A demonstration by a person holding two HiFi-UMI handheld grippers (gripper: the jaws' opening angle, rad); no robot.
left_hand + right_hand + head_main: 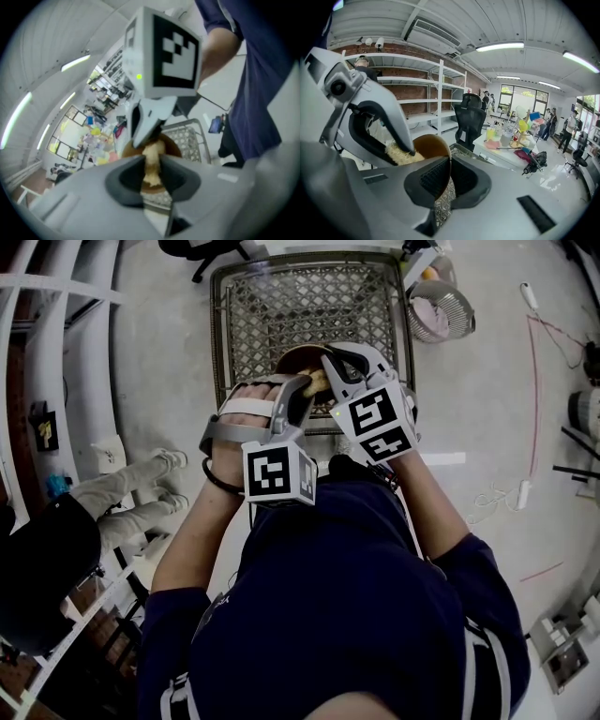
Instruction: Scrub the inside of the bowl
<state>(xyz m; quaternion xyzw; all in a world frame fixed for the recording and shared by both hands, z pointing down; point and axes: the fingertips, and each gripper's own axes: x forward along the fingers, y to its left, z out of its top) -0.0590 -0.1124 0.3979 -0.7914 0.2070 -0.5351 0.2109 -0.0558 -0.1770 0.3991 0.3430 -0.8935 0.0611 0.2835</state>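
The person holds a gripper in each hand over a wire mesh table (281, 306). The brown bowl (429, 145) is between the two grippers, above the near part of the mesh. I cannot tell if it touches the mesh. The right gripper (449, 180) has its jaws pressed almost together, and they pinch the thin rim of the bowl. One jaw is inside the bowl and one is outside. The bowl is tipped up on its side, so its open part faces the left gripper (151, 171). The left gripper's jaws squeeze a pale yellow scrubber (152, 159), which looks rough and stringy. The scrubber sticks out past the jaw tips and sits inside the bowl, against the brown wall. In the head view the two grippers are close together, and their tips meet at the bowl. A shiny metal bowl (441, 310) with something pink in it sits on the floor, just beside the far right corner of the table.
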